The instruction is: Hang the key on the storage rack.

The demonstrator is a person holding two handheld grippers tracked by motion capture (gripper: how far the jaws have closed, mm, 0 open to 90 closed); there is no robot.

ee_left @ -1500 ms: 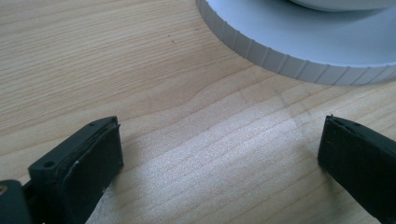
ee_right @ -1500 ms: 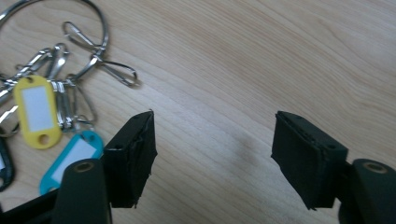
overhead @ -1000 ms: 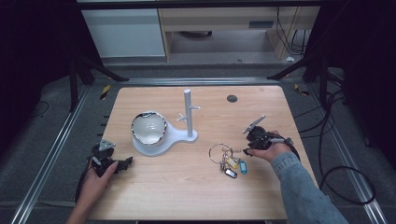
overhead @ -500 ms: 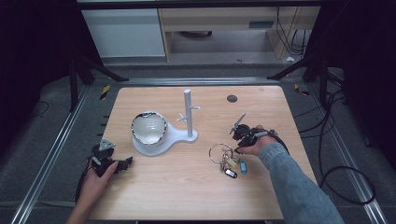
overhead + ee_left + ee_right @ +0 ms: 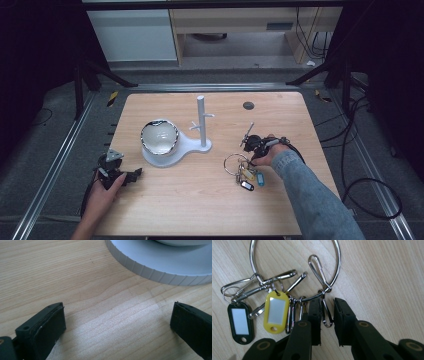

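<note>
The large steel key ring [image 5: 294, 270] with coloured plastic tags lies flat on the wooden tabletop [image 5: 190, 200], unlifted; the right tongs [image 5: 327, 312] have just been closing around a clip without yet pinching it, while the left tongs [image 5: 117, 317] gape empty.

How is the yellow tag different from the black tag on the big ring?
The yellow tag lies closer to the right gripper; the black tag lies farther out, at the edge of the bunch. The yellow tag hangs from a small ring near the middle clips, while the black tag hangs from a clip at the far side. Both are flat plastic tags with a pale label window and a hole at the end, lying on the wooden table.
</note>
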